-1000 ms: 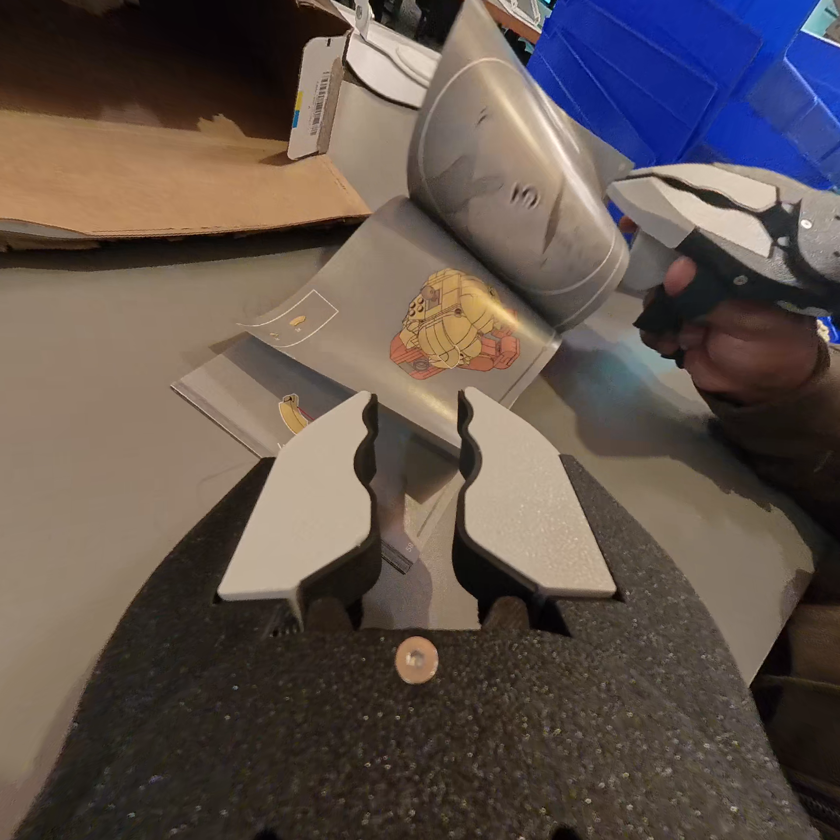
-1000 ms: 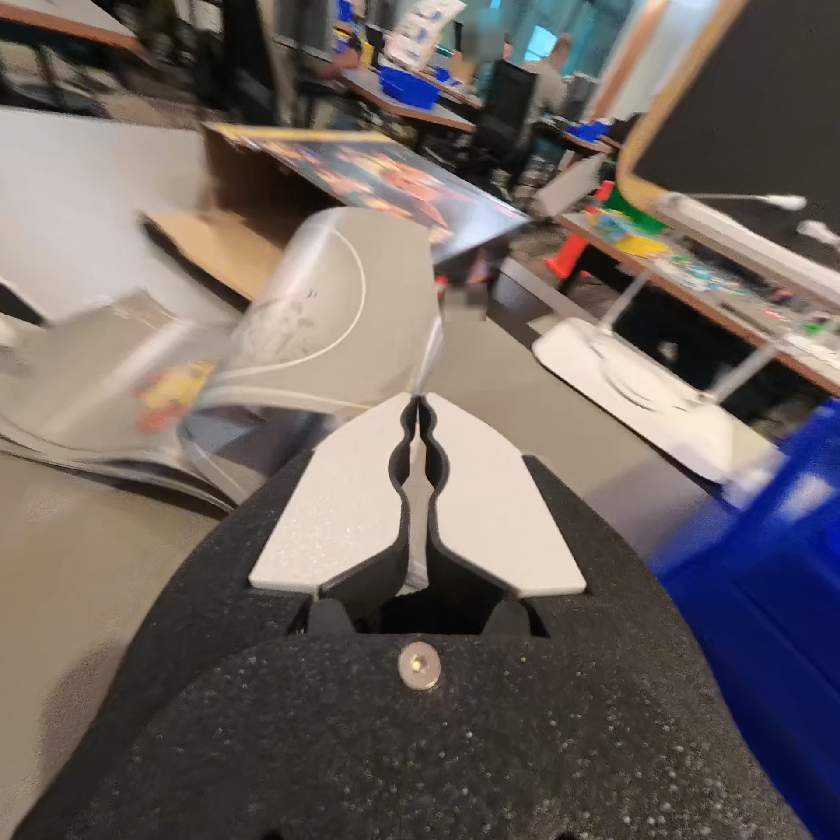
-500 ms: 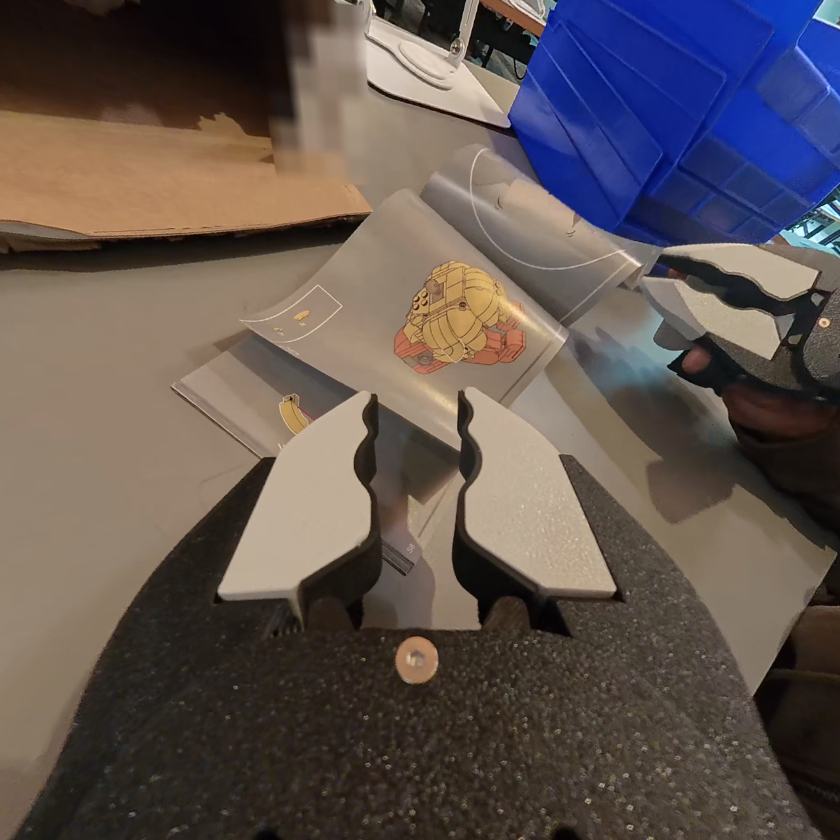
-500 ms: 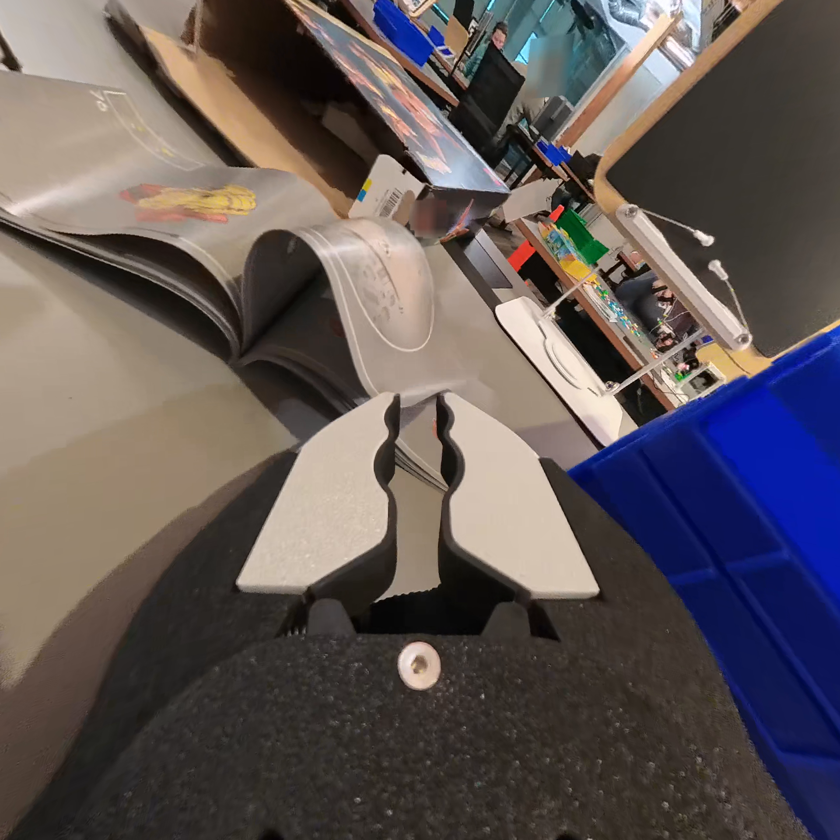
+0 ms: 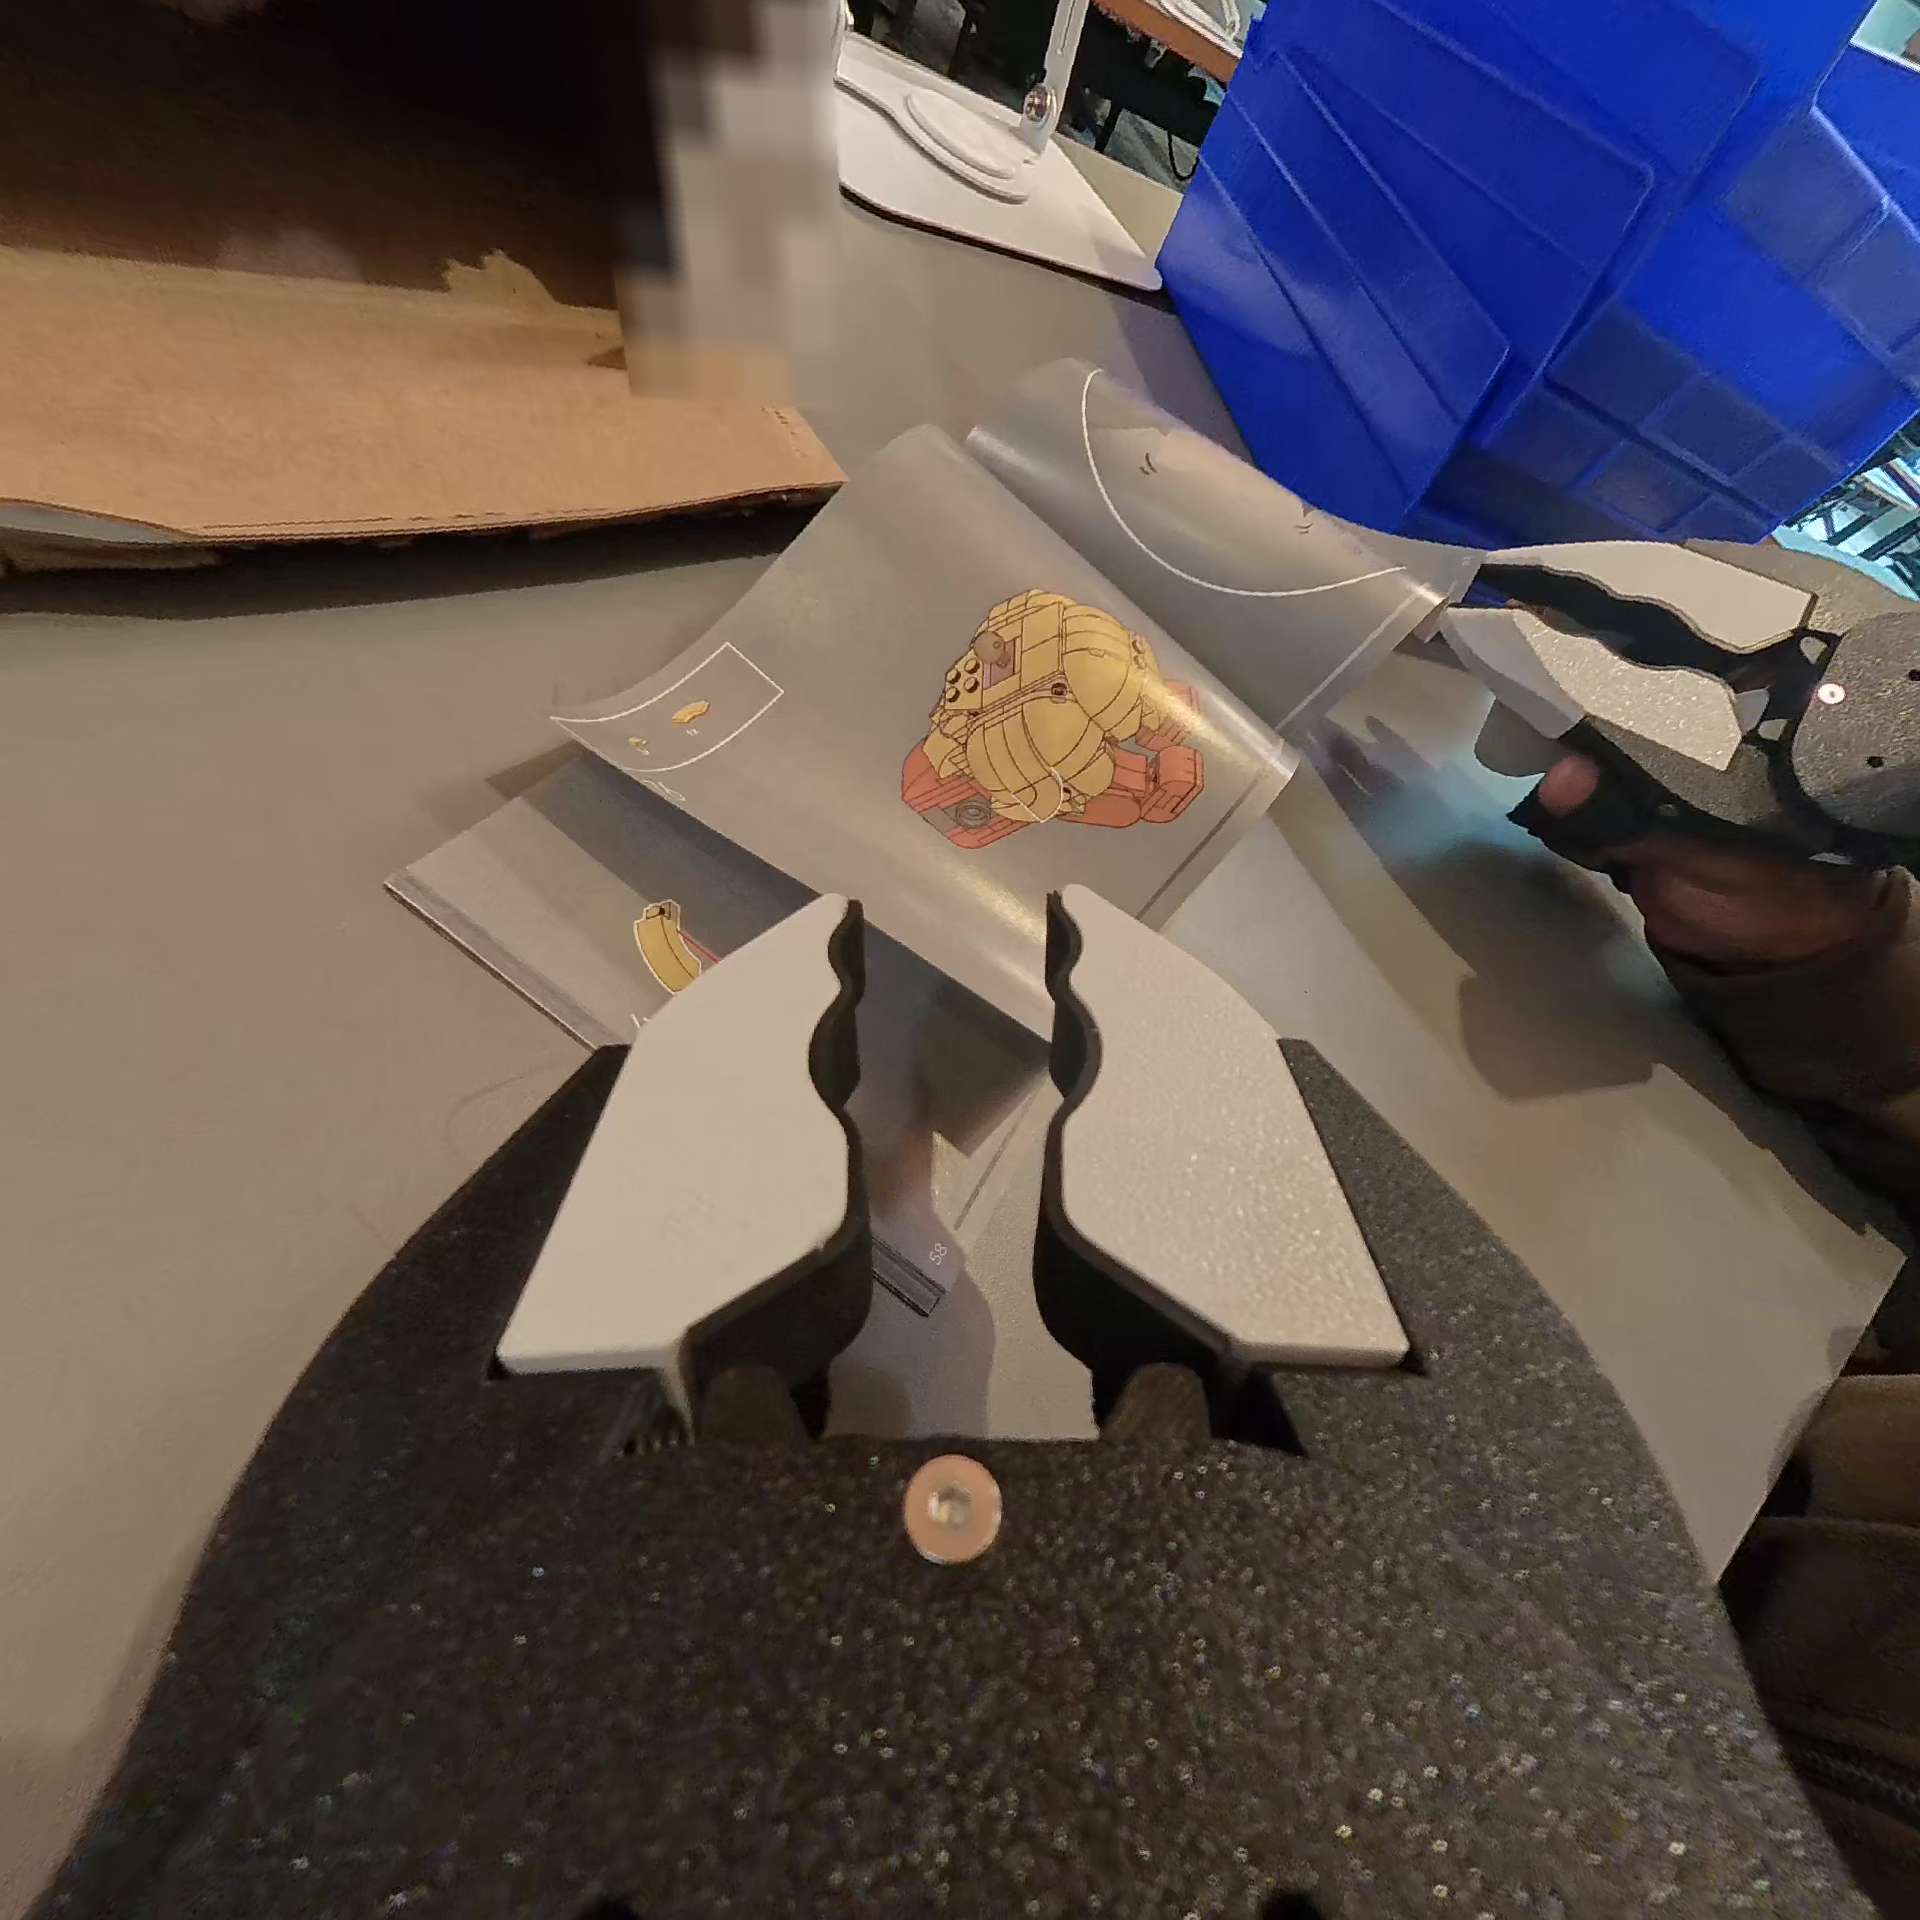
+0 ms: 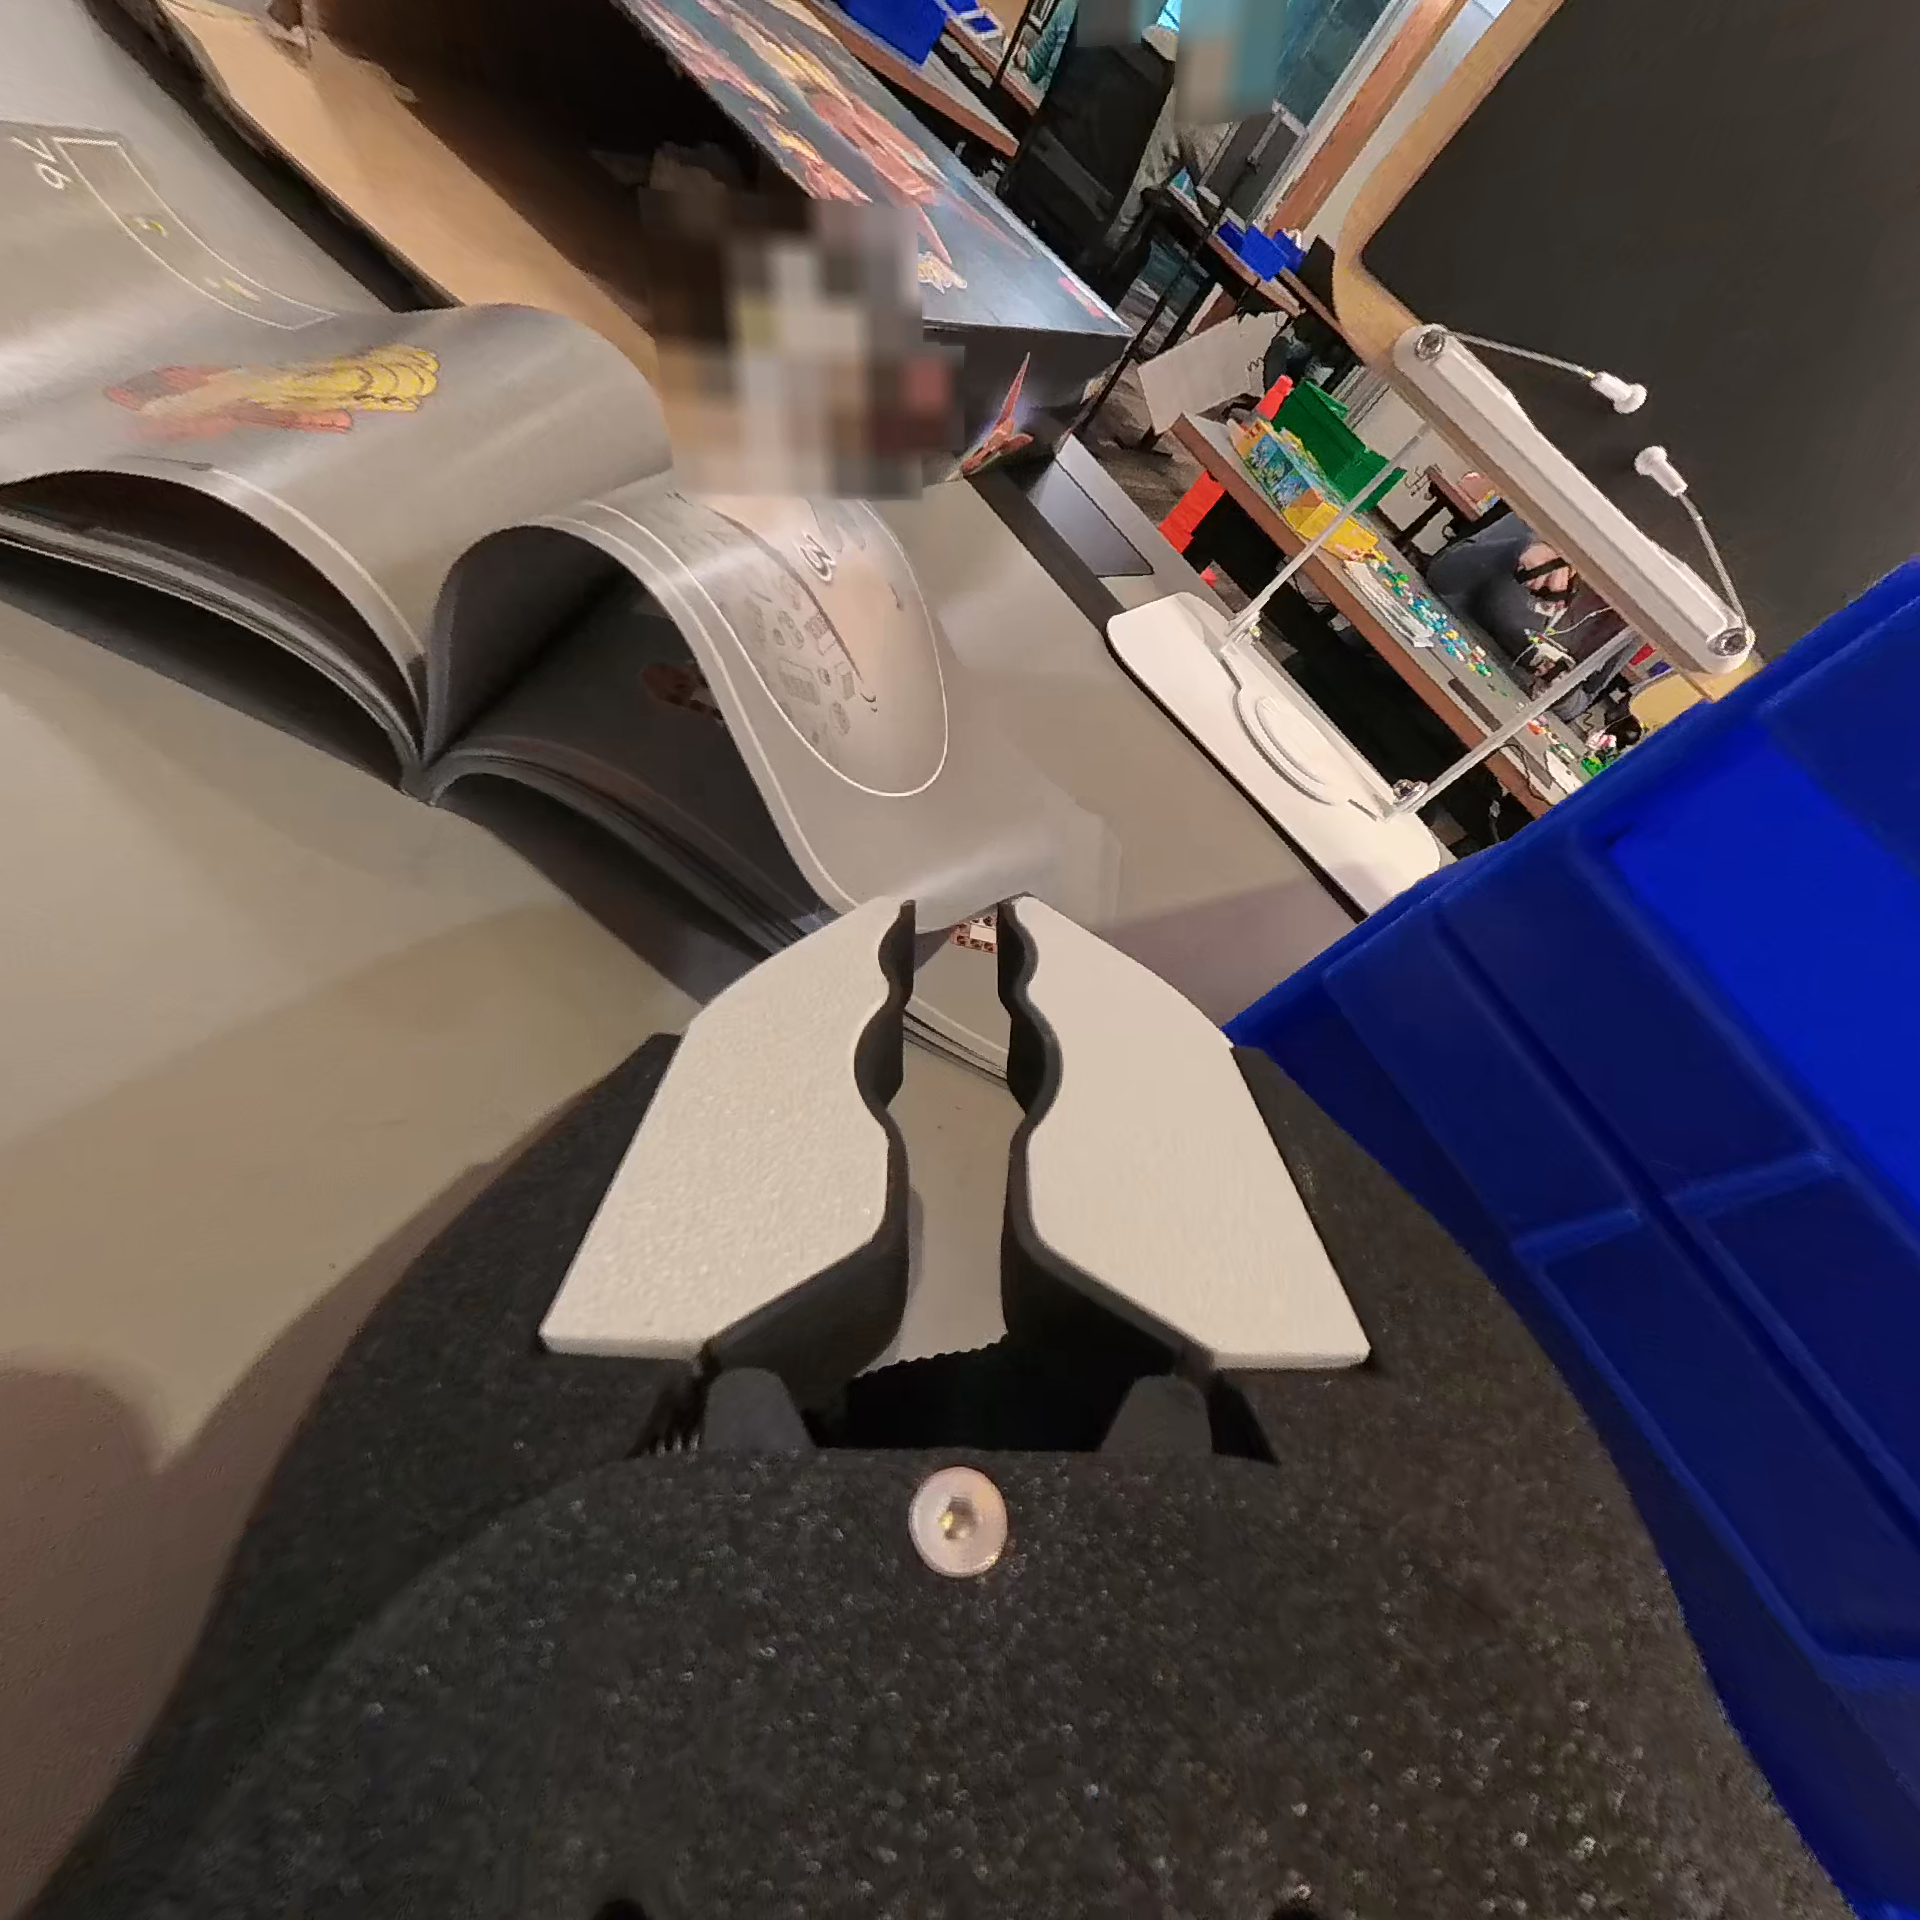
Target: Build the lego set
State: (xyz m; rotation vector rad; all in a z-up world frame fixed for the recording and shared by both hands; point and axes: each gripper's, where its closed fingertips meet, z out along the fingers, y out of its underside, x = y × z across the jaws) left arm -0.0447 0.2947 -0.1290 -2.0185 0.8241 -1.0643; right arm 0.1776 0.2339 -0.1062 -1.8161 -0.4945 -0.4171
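**Manual open, no bricks in hand yet**

The left gripper (image 5: 951,935) hovers low over the near corner of the instruction booklet (image 5: 935,748), its fingers (image 5: 727,1122) spread apart and holding nothing; a page corner shows through the gap beneath them. The right gripper (image 6: 956,920) sits at the booklet's right edge, close beside the blue bin (image 6: 1662,1143). Its fingers are released with a narrow gap between them, and the curled right-hand page (image 6: 831,686) ends just beyond the tips; whether it touches them I cannot tell.

The booklet lies open on the grey table (image 5: 208,883), well into its pages, showing a drawing of a yellow and red model. Far left lies the opened cardboard box (image 5: 364,416) of the set, and a white lamp base (image 6: 1278,727) stands on the far side.

By my reading, the work is at the consulting stage: pages are being handled, not parts. No loose bricks or built assembly appear on this table in either view, so how much of the model exists cannot be judged. Picking and joining pieces still lie ahead.
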